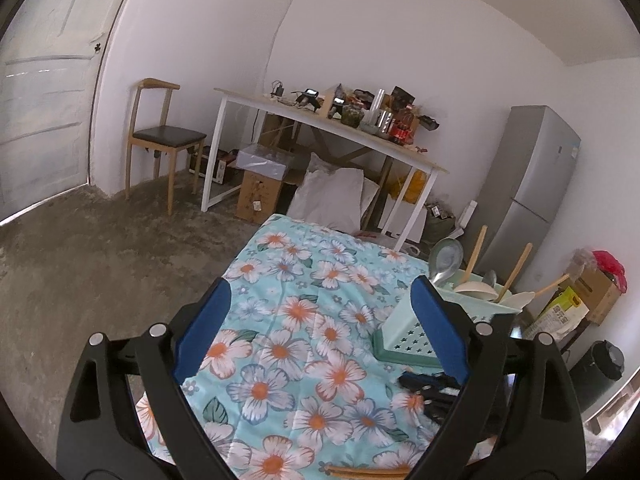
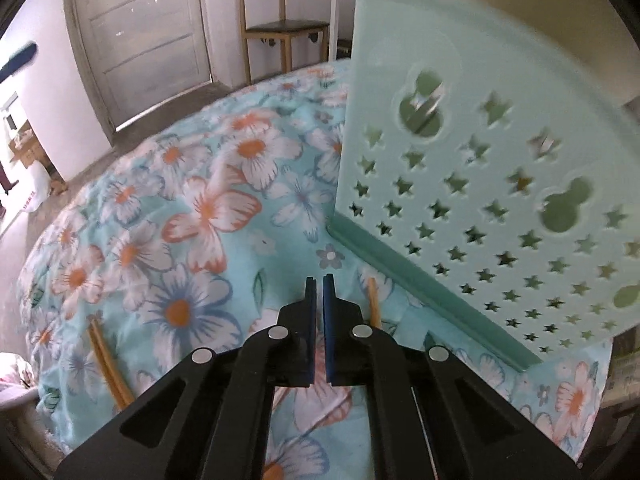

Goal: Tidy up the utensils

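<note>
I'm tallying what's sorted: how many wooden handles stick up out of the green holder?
3: all rise from the holder in the left wrist view, one by the metal ladle, one mid, one leaning right. More may be hidden inside.

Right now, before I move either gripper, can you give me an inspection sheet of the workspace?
Surface: floral cloth covers it, wrinkled.
Job's things: green utensil holder upright on the cloth, with a metal ladle and wooden-handled utensils standing in it; chopsticks lie loose on the cloth.
Clutter: nothing seen beyond the loose chopsticks.
Grippers: left gripper open, empty; right gripper shut, nothing visibly between the jaws, low over the cloth beside the holder.
Cables: nothing seen.
Surroundings: white desk piled with items, wooden chair, fridge, door.
</note>
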`<state>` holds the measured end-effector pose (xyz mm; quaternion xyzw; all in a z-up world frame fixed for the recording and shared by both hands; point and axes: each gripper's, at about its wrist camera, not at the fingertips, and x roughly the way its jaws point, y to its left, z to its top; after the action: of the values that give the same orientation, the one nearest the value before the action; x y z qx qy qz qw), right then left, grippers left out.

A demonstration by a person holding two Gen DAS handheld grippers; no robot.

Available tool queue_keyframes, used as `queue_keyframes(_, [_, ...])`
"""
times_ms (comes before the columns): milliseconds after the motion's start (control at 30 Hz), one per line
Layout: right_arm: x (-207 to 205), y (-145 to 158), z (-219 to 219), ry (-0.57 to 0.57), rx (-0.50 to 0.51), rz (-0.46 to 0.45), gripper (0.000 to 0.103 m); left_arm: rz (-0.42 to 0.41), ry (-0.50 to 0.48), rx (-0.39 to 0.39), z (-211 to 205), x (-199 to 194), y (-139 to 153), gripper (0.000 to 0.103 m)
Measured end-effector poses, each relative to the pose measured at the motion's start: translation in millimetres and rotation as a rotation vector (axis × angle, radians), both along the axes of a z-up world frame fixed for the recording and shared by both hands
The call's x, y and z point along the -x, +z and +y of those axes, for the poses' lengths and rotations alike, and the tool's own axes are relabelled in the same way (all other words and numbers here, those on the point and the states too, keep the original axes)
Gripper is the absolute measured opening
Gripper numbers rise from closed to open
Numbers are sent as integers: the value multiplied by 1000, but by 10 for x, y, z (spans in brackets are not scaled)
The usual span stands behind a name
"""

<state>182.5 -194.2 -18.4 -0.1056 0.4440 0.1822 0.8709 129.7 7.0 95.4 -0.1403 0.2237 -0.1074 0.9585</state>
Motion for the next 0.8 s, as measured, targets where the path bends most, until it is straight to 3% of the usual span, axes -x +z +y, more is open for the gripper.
queue_keyframes(300, [476,733,-234,-38,-92,-176,3,37,31,-10,54,17,-113,87])
queue_keyframes(633, [963,1761,-1131,-101,-410,-361,3,83,34,-37,-61,156,-292,87])
queue_keyframes(800, [1016,1974,-1235,-68,-416,-387,3,121,19,-42,-133,187,-412,87])
